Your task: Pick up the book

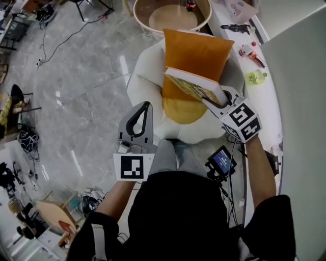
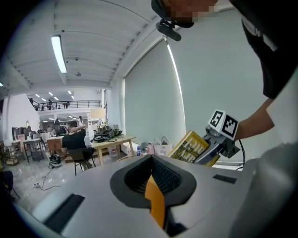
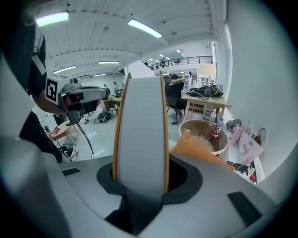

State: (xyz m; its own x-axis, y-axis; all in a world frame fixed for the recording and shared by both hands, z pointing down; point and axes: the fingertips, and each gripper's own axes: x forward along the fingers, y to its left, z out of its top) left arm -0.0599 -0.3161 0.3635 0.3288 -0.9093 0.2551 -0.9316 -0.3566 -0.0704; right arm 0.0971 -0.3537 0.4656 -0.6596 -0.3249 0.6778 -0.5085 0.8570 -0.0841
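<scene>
The book (image 1: 191, 84), yellow-covered with pale page edges, is lifted above a white padded seat (image 1: 145, 76) that carries an orange cushion (image 1: 201, 48) and a yellow one (image 1: 184, 110). My right gripper (image 1: 213, 100) is shut on the book's near end. In the right gripper view the book (image 3: 142, 125) stands upright, clamped between the jaws. My left gripper (image 1: 146, 106) hovers left of the seat, shut and empty. In the left gripper view the left gripper (image 2: 151, 160) has its jaws together, and beyond it the book (image 2: 190, 148) shows in the right gripper (image 2: 207, 154).
A round wooden tub (image 1: 172, 12) stands behind the seat. A curved white counter (image 1: 270, 102) on the right carries tools (image 1: 252, 53) and a green item (image 1: 257, 76). A small screen device (image 1: 222, 161) hangs near my right forearm. Cables lie on the marble floor (image 1: 76, 76).
</scene>
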